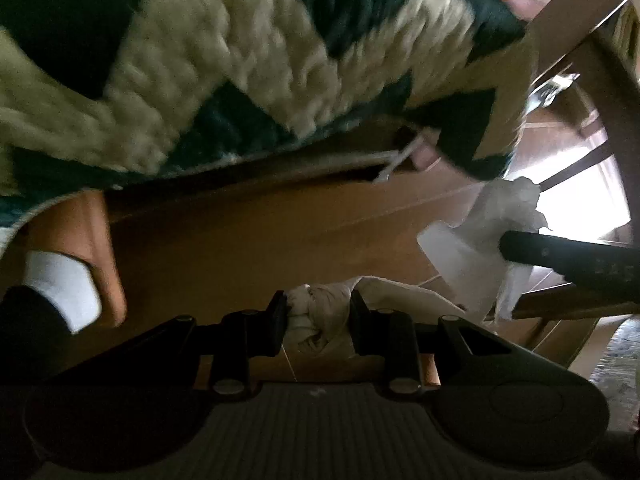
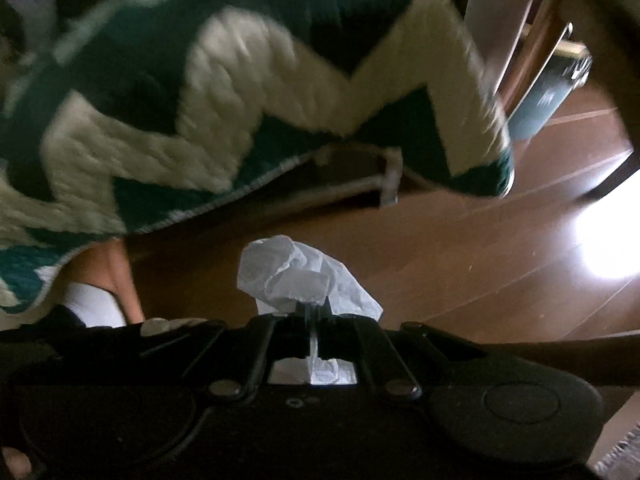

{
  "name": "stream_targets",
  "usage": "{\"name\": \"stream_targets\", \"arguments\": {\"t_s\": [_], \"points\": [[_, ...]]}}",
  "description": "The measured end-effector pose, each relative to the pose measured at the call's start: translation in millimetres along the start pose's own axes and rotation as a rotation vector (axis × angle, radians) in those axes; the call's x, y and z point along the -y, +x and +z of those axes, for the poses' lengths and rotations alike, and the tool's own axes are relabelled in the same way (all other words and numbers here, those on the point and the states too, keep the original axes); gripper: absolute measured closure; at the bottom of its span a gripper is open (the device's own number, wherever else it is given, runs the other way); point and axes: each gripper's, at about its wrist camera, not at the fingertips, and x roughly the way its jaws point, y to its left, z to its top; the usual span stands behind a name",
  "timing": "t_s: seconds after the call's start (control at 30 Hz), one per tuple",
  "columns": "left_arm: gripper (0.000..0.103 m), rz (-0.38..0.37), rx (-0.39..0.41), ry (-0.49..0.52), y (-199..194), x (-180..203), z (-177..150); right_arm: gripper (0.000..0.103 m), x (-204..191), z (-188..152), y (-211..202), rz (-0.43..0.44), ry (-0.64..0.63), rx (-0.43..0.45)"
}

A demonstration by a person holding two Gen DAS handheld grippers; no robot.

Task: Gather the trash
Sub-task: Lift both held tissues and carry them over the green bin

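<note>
In the left wrist view my left gripper (image 1: 319, 312) is shut on a twisted cream-white wad of paper (image 1: 316, 318), which bulges between its black fingers. To the right in that view a thin white tissue (image 1: 496, 232) hangs from the other gripper's dark fingers (image 1: 560, 250). The right wrist view shows my right gripper (image 2: 313, 312) shut on that crumpled white tissue (image 2: 296, 276); the tissue fans out above the fingertips and a scrap shows behind them. Both grippers point down over a brown wooden floor (image 2: 460, 248).
A shaggy green and cream zigzag rug (image 1: 248, 64) fills the upper part of both views, its edge lifted off the floor. A person's leg with a white sock (image 1: 64, 284) and dark shoe stands at the left. Wooden furniture legs (image 2: 536, 36) rise at the right.
</note>
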Motion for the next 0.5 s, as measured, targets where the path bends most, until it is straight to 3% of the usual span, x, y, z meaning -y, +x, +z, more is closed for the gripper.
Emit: {"name": "stream_targets", "arguments": {"t_s": [0.2,0.5], "points": [[0.072,-0.024,0.117,0.009,-80,13,-11,0.101,0,-13,-71,0.027,-0.016,0.129],[0.072,-0.1,0.33,0.08,-183,76,-8,0.101,8,-33,-214,0.027,-0.084,0.38]]}}
